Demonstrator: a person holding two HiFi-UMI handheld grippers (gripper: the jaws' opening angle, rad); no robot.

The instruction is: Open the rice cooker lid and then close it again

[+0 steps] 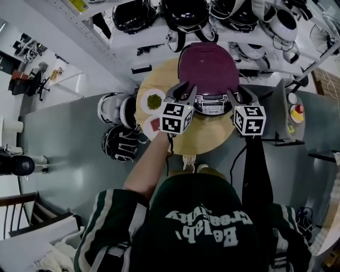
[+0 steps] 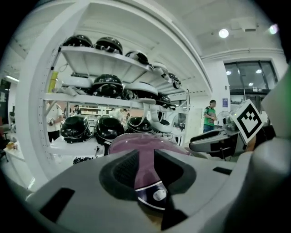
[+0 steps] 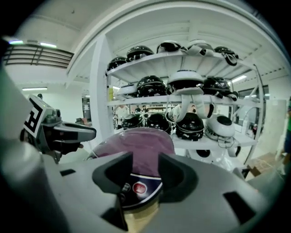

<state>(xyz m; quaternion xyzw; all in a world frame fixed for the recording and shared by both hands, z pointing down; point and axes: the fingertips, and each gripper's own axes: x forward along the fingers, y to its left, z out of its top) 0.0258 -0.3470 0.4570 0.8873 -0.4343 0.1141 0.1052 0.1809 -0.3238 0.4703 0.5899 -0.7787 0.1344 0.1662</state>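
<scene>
The rice cooker (image 1: 208,66) stands on the round wooden table (image 1: 210,141), its purple domed lid down over the dark control panel (image 1: 211,108). My left gripper (image 1: 182,91) hovers at the cooker's front left, jaws apart with nothing between them. At the front right, my right gripper (image 1: 240,94) is also open and empty. In the left gripper view the lid (image 2: 144,142) and a panel button (image 2: 159,195) show through the gap of the left gripper (image 2: 146,169). The right gripper view looks past the right gripper (image 3: 145,172) at the lid (image 3: 138,141) and a red button (image 3: 140,187).
A white plate of green food (image 1: 153,101) and a small dish (image 1: 154,125) sit on the table's left. Helmets (image 1: 119,143) lie on the floor at left; shelves of helmets (image 1: 183,13) stand behind the cooker. A grey box with a red button (image 1: 295,113) is at right.
</scene>
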